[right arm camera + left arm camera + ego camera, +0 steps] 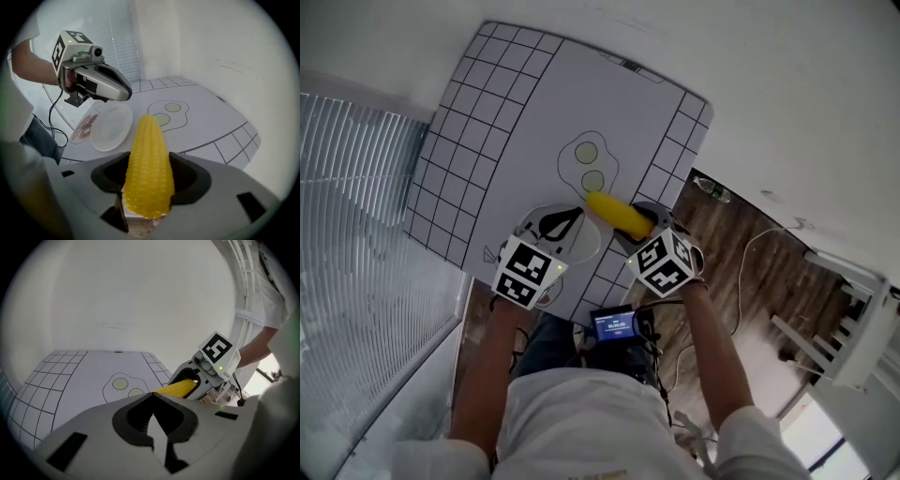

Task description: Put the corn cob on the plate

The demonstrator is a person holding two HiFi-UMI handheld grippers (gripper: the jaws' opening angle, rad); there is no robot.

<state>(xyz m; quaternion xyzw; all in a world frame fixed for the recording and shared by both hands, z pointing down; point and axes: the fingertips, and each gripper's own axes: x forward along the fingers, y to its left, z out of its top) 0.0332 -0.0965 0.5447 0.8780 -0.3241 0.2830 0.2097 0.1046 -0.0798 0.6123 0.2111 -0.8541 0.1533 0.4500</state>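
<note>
My right gripper (149,161) is shut on a yellow corn cob (149,159), which points forward out of its jaws. In the head view the corn cob (619,214) hangs over the mat just right of the white plate (589,246). The plate (111,126) lies empty on the mat's near side, below the left gripper (125,93). My left gripper (151,394) is shut with nothing between its jaws. It hovers above the plate, its tips close to the corn cob (179,388) and to the right gripper (196,379).
A white mat (516,112) with a grid border and a drawn fried-egg outline (591,164) covers the table. A round printed picture (83,127) lies beside the plate. Right of the table are wooden floor (741,253), cables and a white frame (839,319). Blinds (356,216) stand at the left.
</note>
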